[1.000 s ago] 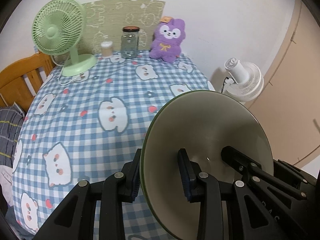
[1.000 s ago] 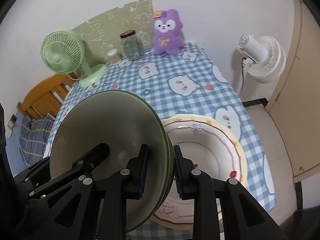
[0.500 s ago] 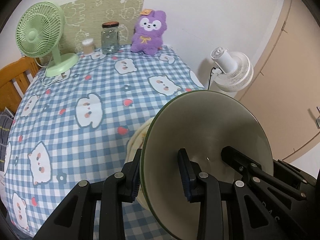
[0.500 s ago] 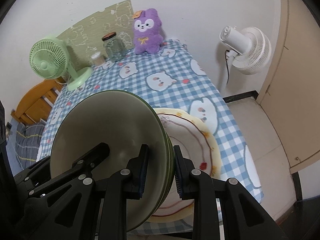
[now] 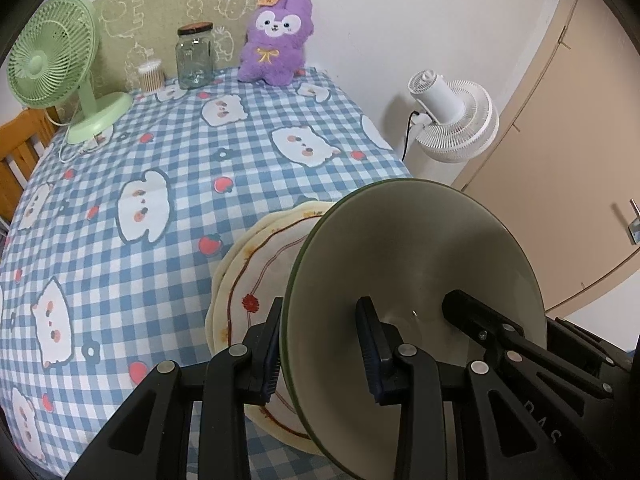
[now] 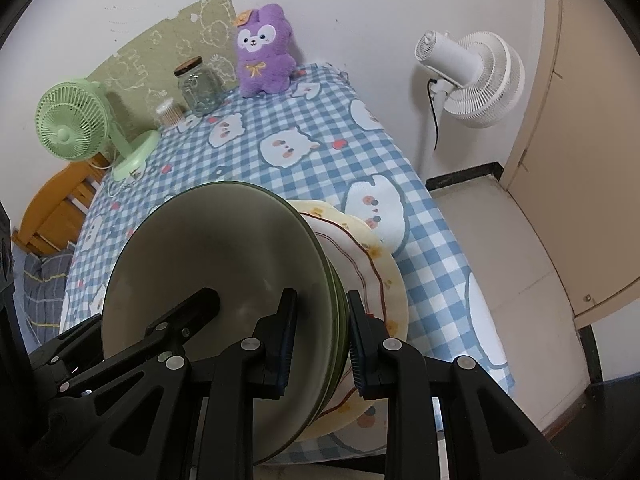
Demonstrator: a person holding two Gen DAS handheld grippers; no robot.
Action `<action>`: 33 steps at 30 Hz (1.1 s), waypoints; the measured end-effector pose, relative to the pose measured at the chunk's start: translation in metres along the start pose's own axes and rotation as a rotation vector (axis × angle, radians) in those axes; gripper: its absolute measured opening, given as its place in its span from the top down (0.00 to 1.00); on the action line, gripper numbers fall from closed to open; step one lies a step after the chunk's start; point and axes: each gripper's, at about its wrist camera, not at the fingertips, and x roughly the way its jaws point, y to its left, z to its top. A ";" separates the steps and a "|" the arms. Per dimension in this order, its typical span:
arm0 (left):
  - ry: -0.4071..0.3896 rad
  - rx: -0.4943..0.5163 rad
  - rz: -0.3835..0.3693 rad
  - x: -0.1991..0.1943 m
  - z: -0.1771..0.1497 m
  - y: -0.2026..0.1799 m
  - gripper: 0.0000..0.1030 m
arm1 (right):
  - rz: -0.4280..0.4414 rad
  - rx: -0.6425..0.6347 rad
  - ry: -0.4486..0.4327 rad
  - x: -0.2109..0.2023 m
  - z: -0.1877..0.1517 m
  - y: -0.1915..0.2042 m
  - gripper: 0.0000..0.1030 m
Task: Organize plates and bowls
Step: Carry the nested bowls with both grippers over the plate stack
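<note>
I hold a stack of olive-green plates [image 5: 420,248] tilted on edge between both grippers. My left gripper [image 5: 320,344] is shut on the stack's left rim. My right gripper [image 6: 322,338] is shut on the opposite rim, where several green edges show, and its other finger lies across the stack's [image 6: 208,248] inner face. Just beneath and behind, cream scalloped plates [image 5: 256,280] with a red line and small flowers rest on the checked tablecloth near the table's right edge. The green stack hides much of the cream plates [image 6: 384,276].
At the back of the table stand a green desk fan [image 5: 52,52], a glass jar [image 5: 195,58], a tub of cotton swabs [image 5: 151,76] and a purple plush [image 5: 276,40]. A white floor fan [image 6: 472,76] stands past the table's right edge. A wooden chair [image 6: 52,216] is at left.
Both grippers have carried the green stack to the right and lower, over the cream plates, which have come into the left wrist view. Neither grip has changed.
</note>
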 end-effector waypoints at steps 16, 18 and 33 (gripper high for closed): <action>0.002 0.000 0.022 0.015 0.012 0.005 0.67 | 0.002 -0.008 0.013 0.017 0.012 0.001 0.74; 0.001 0.000 0.025 0.017 0.014 0.005 0.67 | 0.006 -0.009 0.012 0.019 0.015 0.001 0.74; -0.018 -0.002 0.034 0.019 0.014 0.007 0.67 | 0.018 -0.019 -0.014 0.023 0.015 0.003 0.72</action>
